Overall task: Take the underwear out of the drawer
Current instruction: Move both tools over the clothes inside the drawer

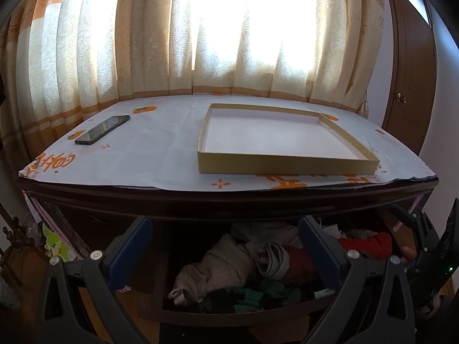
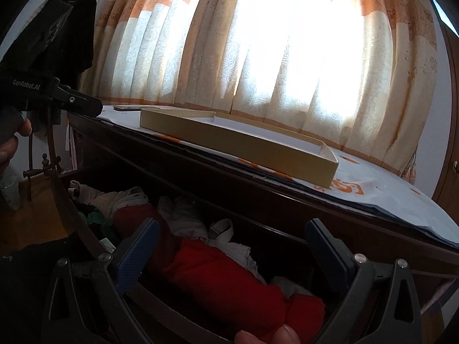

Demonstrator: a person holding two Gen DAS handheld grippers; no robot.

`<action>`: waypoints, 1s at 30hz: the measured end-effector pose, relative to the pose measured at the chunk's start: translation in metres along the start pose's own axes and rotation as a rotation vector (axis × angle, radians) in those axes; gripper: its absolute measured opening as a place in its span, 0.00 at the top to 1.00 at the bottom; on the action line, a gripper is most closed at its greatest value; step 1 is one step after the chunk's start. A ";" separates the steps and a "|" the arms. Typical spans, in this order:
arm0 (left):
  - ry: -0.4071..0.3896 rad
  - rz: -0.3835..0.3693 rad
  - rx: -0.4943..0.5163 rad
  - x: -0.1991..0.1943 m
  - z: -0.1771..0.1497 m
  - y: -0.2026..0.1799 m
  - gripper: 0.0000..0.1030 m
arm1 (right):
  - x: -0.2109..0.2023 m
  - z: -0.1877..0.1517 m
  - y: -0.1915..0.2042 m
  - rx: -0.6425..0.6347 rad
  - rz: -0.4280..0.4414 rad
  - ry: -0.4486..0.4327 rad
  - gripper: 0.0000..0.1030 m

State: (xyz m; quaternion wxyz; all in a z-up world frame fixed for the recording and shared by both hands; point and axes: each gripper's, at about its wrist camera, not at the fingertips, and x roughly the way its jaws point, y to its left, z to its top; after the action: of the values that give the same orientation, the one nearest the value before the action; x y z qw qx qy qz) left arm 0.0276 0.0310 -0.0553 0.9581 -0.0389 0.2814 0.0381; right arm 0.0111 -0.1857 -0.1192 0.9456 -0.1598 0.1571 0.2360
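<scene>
Two grippers hang wide apart, holding nothing, over the open drawer [image 1: 229,314]. Red rolled garment [image 2: 229,283] lies directly between and below the right gripper [image 2: 232,255], long axis slanting across its fingers. Left gripper [image 1: 226,246] faces a beige bundle [image 1: 218,269]; right appears nearer.

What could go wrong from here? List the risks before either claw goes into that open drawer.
1. The clothes in the drawer lie tangled: the beige garment overlaps its neighbours, so the open left claw may drag out several pieces.
2. The open right claw hangs over the red garment; whether that is underwear is unclear.
3. The dresser top overhangs the drawer, so a lifting claw could knock its edge or the shallow box.
</scene>
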 end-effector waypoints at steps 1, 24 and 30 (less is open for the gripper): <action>0.000 0.001 -0.001 0.000 0.000 0.001 0.00 | -0.001 -0.001 0.000 0.001 -0.001 0.002 0.01; 0.005 0.027 -0.024 -0.002 0.008 0.014 0.00 | -0.006 0.000 -0.003 0.024 -0.012 0.089 0.01; 0.003 0.033 -0.031 -0.002 0.009 0.017 0.00 | -0.009 0.001 -0.013 0.072 -0.008 0.104 0.01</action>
State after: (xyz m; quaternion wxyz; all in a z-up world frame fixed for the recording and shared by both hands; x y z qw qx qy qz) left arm 0.0295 0.0487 -0.0473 0.9562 -0.0491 0.2827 0.0579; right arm 0.0103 -0.1994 -0.1122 0.9422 -0.1381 0.2138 0.2180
